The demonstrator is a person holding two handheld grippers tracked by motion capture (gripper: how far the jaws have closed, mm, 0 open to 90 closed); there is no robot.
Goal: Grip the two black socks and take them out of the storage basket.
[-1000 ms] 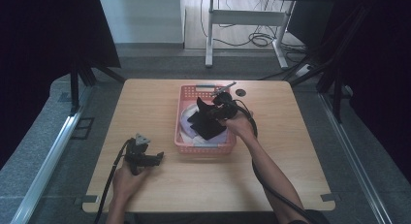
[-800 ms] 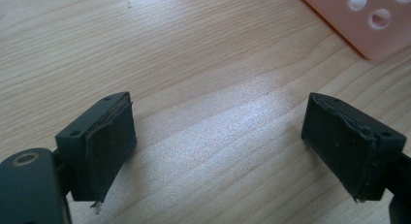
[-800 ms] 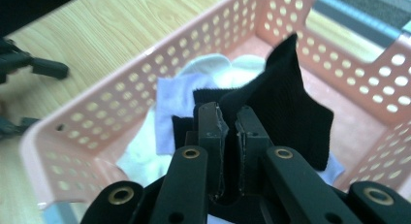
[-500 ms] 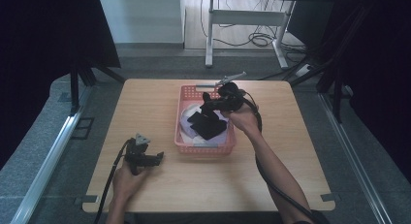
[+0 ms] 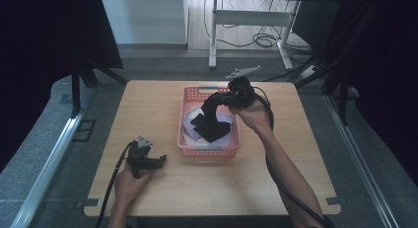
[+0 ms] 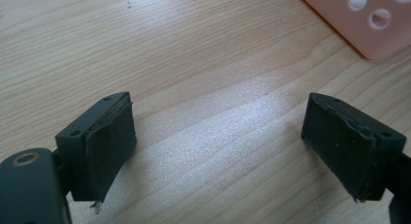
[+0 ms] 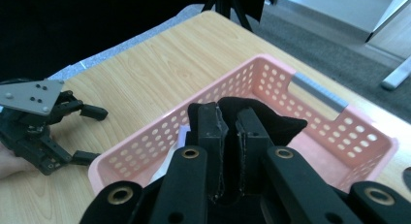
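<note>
The right gripper (image 5: pixel 220 100) is clamped on a black cloth (image 5: pixel 209 123), which hangs into the pink basket (image 5: pixel 207 150) at the table's middle. To finish cleanly, lift straight up until the cloth clears the rim. The left gripper (image 6: pixel 218 136) rests wide open on the table (image 5: pixel 148 104)

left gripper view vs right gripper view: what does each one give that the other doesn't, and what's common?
Left gripper view alone: the left claw from behind its own jaws, wide open, nothing between them, bare tabletop beneath.

Right gripper view alone: the right claw shut on a black cloth above the pink basket, the grey strip on the basket's rim, the dark floor beyond the table, and the left claw seen from outside, resting open on the table at the left.

Both: the wooden tabletop and the perforated pink basket, just a corner of it in the left gripper view.
</note>
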